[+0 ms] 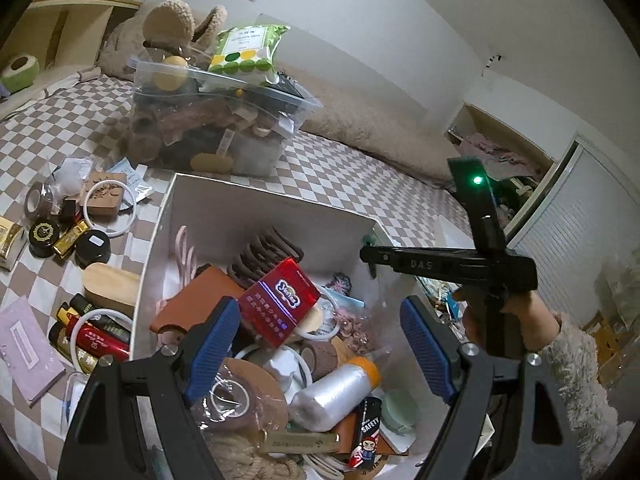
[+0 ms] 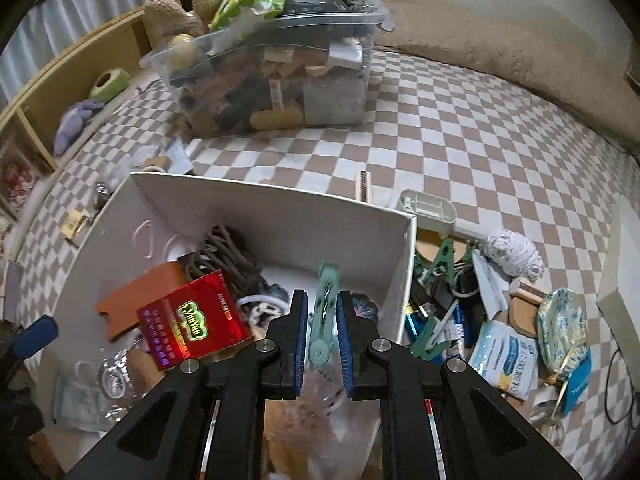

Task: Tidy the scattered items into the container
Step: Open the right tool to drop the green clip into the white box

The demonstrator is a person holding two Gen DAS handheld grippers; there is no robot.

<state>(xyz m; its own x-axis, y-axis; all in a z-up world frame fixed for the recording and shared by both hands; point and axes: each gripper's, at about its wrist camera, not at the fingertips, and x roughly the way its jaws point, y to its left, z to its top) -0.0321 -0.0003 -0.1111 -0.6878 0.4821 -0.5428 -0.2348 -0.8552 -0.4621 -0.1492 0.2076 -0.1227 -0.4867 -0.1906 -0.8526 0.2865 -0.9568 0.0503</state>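
- The white box (image 2: 404,276) is standing on the checked bed (image 2: 480,140), and it is already holding many things: a red pack (image 2: 192,320), a brown claw clip (image 2: 228,256), an orange card (image 2: 140,296), rolls of tape (image 1: 236,392) and a wrapped bottle (image 1: 336,388).
- The right gripper (image 2: 322,320) is hanging over the box with its blue pads nearly together, and a pale green peg (image 2: 326,312) is sitting between them. The pads seem to be touching it on both sides, so I judge the peg is held and is about to be let go into the box.
- The left gripper (image 1: 320,344) is standing wide open above the box and is holding nothing.
- Much work is left, I think. At the right side of the box, on the bed, more things are lying: dark green pegs (image 2: 438,264), a white case (image 2: 428,206), a ball of white string (image 2: 514,254), a blue-white sachet (image 2: 504,360) and a blue-patterned packet (image 2: 564,328).
- At the left side of the box more are waiting: black jars (image 1: 44,236), gold bars (image 1: 72,238), white rings (image 1: 106,208), lighters (image 1: 92,336), a wooden brush (image 1: 112,284) and a lilac booklet (image 1: 28,352).
- A clear bin (image 2: 280,80), already full, is standing further up the bed; whether it is part of the task I cannot tell.
- My judgement: the task is perhaps half done, with both heaps beside the box not yet cleared.
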